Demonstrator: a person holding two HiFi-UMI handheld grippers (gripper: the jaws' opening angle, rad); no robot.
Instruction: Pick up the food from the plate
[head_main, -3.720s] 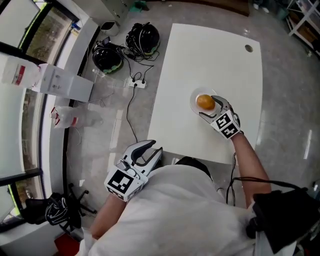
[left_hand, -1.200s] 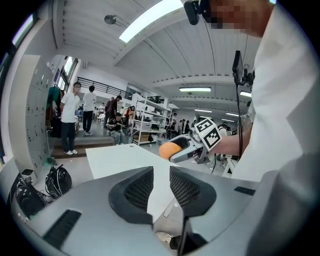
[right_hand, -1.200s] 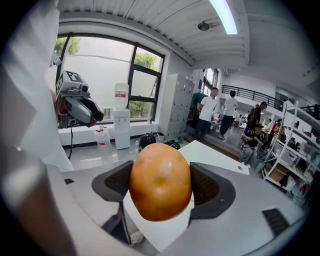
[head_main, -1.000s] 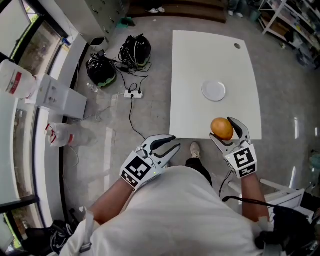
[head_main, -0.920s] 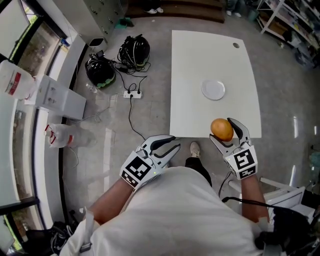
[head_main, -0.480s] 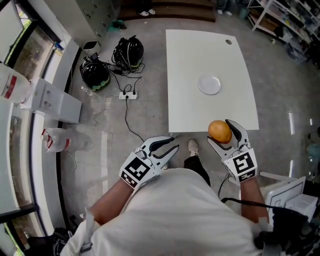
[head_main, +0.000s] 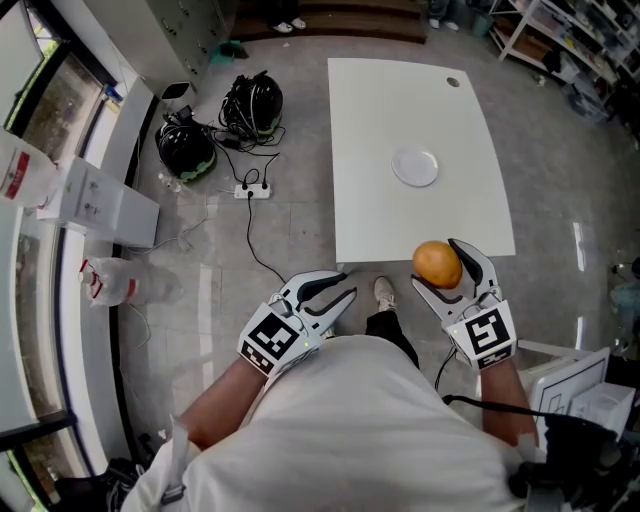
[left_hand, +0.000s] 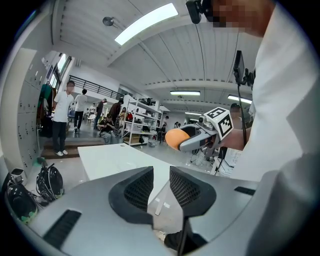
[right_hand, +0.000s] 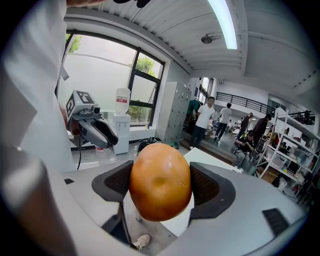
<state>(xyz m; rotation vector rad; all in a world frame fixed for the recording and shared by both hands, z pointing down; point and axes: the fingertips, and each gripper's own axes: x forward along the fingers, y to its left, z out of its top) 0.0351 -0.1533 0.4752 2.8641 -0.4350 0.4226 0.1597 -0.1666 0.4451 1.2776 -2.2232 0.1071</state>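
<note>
Food (head_main: 437, 264): round, glossy orange-brown fruit; clamped between the right gripper (right_hand: 160, 185) jaws, held in the air just off the table's (head_main: 370, 120) near edge.
Plate (head_main: 414, 167): small, white, round; flat, mid-table.

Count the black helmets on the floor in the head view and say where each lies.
2. One black helmet lies on the floor just left of the white table. The second helmet lies left of the first, slightly nearer the person. None appears hidden.

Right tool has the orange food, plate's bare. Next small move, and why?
Probably just hold the grip steady: the right tool is clamped on the orange food, lifted clear of the empty plate on the table, so the pickup looks done.
</note>
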